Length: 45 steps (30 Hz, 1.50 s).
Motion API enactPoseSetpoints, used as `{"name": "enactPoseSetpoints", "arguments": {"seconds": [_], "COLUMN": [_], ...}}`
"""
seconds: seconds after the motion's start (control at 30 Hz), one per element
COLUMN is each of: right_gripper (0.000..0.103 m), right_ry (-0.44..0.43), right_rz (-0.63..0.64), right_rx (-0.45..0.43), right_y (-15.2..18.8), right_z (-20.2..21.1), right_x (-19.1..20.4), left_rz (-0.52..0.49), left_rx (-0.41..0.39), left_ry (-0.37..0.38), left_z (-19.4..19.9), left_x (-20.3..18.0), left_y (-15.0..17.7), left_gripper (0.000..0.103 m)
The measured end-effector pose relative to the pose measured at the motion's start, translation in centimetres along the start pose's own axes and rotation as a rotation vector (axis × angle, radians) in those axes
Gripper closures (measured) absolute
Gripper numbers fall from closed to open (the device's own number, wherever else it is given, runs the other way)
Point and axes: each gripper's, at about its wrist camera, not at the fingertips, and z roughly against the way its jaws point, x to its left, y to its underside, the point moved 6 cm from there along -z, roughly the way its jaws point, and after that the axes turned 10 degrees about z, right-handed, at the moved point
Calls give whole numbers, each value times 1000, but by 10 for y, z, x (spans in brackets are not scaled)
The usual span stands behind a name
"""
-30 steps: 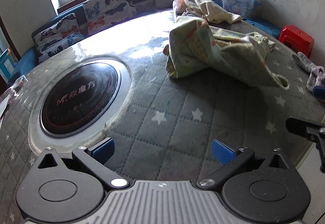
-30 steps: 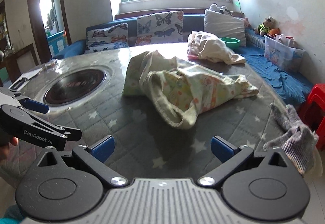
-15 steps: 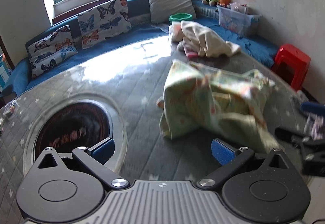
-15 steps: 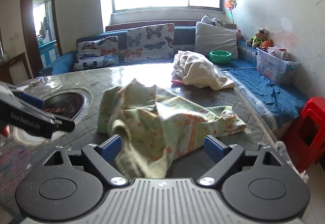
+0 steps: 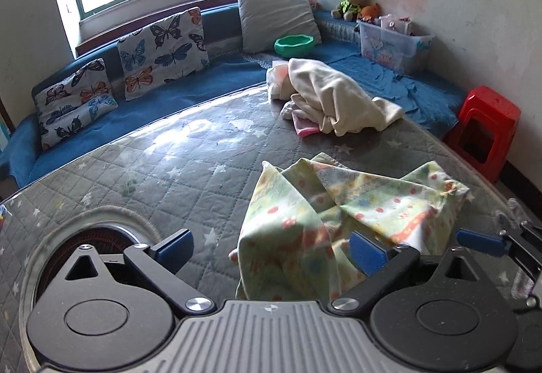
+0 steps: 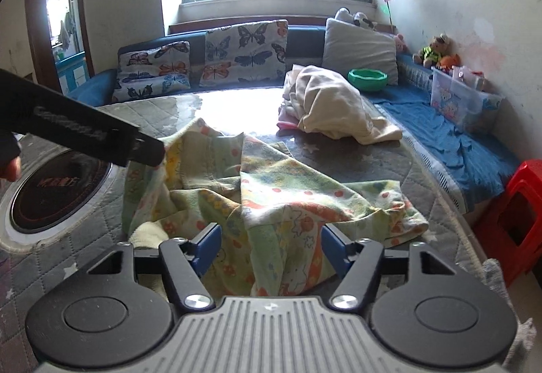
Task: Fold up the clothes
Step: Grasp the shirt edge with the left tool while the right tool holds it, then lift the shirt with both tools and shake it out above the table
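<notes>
You brought both wide-open, empty grippers, left (image 5: 269,247) and right (image 6: 270,246), from the table's (image 5: 162,176) near edge over the crumpled floral garment (image 6: 271,200), ready to grasp

Butterfly cushions (image 5: 162,49), green bowl (image 5: 294,45), red stool (image 5: 482,129), teddy bear (image 6: 435,49).

Blurred lettering on the round cooktop (image 6: 57,185) cannot be read

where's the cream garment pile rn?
Far right part of the quilted table in both wrist views: cream garment pile sits beyond the green patterned cloth, near the green bowl.
</notes>
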Motion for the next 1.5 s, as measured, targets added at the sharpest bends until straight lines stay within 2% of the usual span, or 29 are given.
{"name": "enactPoseSetpoints", "arguments": {"seconds": [0.03,0.13,0.2,0.3,0.4,0.5,0.7,0.93,1.03,1.17,1.3,1.37,1.43,1.5], "right_gripper": [41,53,64,75,86,93,98,100,100,92,66,64,57,55], "right_ry": [-2,0,1,1,7,14,22,26,-21,-98,-178,-221,-264,-286], "right_rz": [-3,4,-1,-15,-21,-18,-5,38,67,112,186,238,275,316], "right_rx": [5,22,31,32,28,10,-20,-27,-27,-57,-78,-83,-76,-66], "right_y": [1,3,5,9,11,12,20,33,32,19,4,-2,-6,-8], "right_z": [-4,-13,-18,-18,-14,-3,27,65,78,85,70,59,48,40], "right_x": [0,0,-1,-4,-7,-7,-5,3,17,47,93,122,146,167], "left_rz": [-2,-11,3,15,9,16,48,55,76,119,144,159,183,203], "left_rx": [2,31,62,81,70,68,76,63,66,55,53,56,63,65], "left_ry": [-4,-12,4,22,28,40,57,72,77,57,40,33,30,29], "left_z": [-5,-19,-25,-27,-21,-12,10,51,69,93,112,120,124,129], "left_x": [-1,-2,0,4,9,16,39,70,86,110,129,138,147,154], "left_y": [-1,1,4,9,15,23,46,89,111,134,156,167,173,178], "left_gripper": [7,30,61,86,90,92,94,94,94,94,94,94,94,94]}}
